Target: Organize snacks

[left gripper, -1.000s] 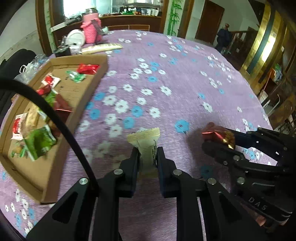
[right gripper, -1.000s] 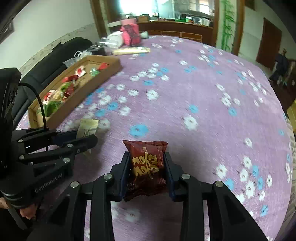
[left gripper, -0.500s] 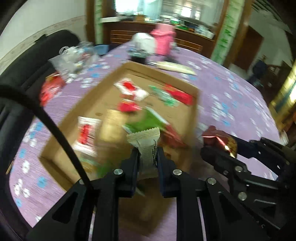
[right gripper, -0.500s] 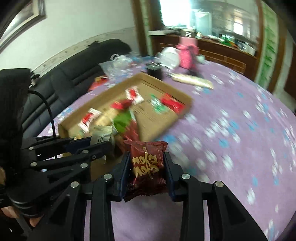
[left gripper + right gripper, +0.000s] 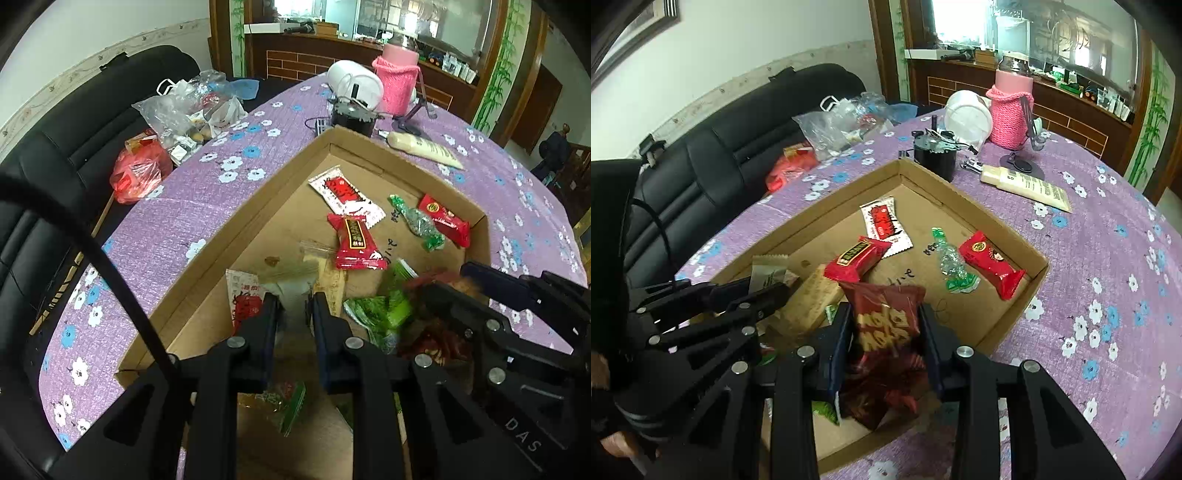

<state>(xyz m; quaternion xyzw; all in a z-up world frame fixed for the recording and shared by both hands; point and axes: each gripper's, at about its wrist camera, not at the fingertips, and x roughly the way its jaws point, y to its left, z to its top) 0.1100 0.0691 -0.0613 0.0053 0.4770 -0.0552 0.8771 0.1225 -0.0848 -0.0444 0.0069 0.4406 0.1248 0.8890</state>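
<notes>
An open cardboard box (image 5: 229, 236) (image 5: 964, 199) lies on the purple flowered tablecloth with several snack packets inside. My left gripper (image 5: 291, 299) (image 5: 772, 286) hangs over the box's near end, shut on a beige snack packet (image 5: 293, 291) (image 5: 768, 271) that looks blurred in its own view. My right gripper (image 5: 884, 314) (image 5: 443, 278) is just to its right, also above the box. A dark red snack packet (image 5: 886, 317) fills the gap between its pads, and its jaws are opening. The packet's lower half is blurred.
Inside the box lie red packets (image 5: 990, 264), a green candy (image 5: 951, 269) and a white-and-red packet (image 5: 884, 223). Beyond it stand a black can (image 5: 934, 155), a white container (image 5: 967, 118), a pink knitted bottle (image 5: 1010, 114) and a cream tube (image 5: 1023, 182). Plastic bags (image 5: 831, 129) sit by a black sofa (image 5: 701, 166).
Both grippers swung from over the bare tablecloth to above the cardboard box, each carrying its packet. The dark red packet now sits a little looser between the right fingers.
</notes>
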